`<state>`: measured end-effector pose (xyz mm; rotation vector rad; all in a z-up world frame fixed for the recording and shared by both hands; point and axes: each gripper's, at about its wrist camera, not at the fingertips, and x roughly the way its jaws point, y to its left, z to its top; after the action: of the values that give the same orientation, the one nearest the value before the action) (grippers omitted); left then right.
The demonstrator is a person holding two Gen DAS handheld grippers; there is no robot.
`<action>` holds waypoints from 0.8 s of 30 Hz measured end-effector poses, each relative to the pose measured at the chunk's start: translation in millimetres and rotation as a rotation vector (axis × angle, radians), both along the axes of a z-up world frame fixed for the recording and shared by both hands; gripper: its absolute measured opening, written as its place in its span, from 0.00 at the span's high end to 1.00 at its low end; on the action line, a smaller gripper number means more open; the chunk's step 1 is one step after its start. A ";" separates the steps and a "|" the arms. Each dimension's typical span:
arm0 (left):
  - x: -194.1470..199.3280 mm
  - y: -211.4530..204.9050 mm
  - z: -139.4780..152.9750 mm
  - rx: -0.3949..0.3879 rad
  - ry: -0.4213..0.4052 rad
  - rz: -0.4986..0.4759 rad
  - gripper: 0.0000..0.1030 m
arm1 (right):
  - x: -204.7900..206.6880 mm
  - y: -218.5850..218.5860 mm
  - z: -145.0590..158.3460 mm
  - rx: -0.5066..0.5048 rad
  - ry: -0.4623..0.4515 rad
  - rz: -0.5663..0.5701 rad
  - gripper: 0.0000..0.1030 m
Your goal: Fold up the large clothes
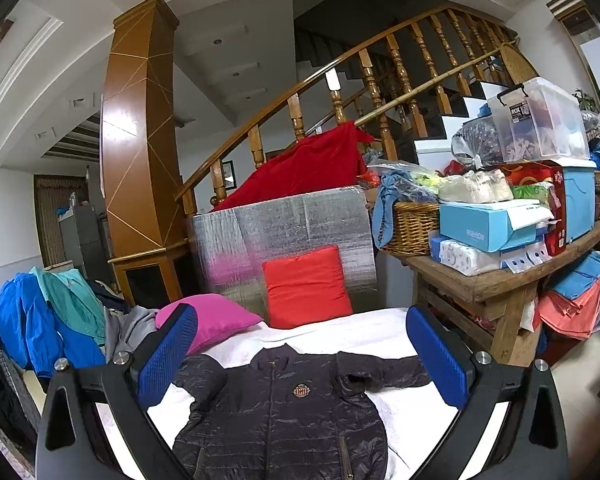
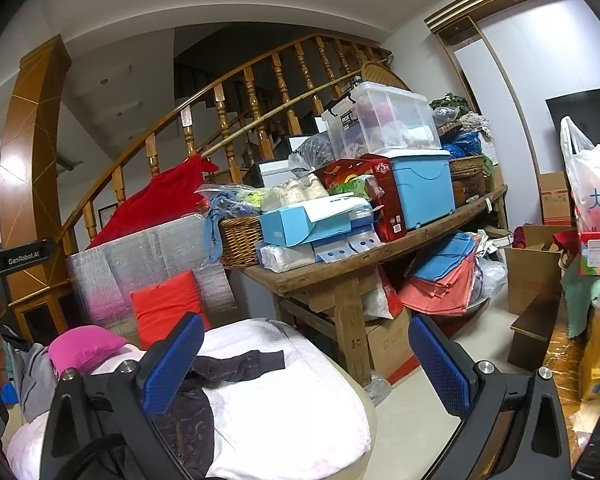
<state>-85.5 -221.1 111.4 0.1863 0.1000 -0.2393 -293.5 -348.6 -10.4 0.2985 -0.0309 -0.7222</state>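
I'm hovering over a white-covered bed (image 1: 380, 332) below a wooden staircase (image 1: 380, 64), dark jacket (image 1: 284, 408) lying flat between my left gripper (image 1: 300, 356) fingers, both grippers spread wide, right gripper (image 2: 306, 364) holding nothing.

A dark navy quilted jacket (image 1: 284, 412) lies spread flat, front side up, on the white cover (image 1: 380, 332) of the bed. Its zip is closed and a small round badge sits on the chest. The collar points toward the far edge of the bed, the hem toward the near edge. Both sleeves are stretched out sideways; in the right wrist view one sleeve (image 2: 240, 364) reaches toward the bed's right edge, lying wrinkled.
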 end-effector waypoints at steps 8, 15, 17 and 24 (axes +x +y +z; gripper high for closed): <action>1.0 8.1 2.8 -0.008 -0.024 0.019 0.00 | 12.4 10.0 0.0 -0.020 0.020 0.026 0.00; -0.2 6.2 1.7 -0.001 -0.026 0.021 0.00 | 13.7 11.2 -0.5 -0.010 0.013 0.020 0.00; -1.4 5.4 1.3 0.002 -0.031 0.019 0.00 | 13.0 8.7 -0.6 -0.005 0.012 0.021 0.00; -2.5 2.8 2.2 0.013 -0.036 0.017 0.00 | 13.0 7.0 -1.9 -0.004 0.016 0.024 0.00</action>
<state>-88.0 -218.3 113.6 0.2020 0.0675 -0.2180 -280.5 -341.6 -12.4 0.2886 -0.0132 -0.7008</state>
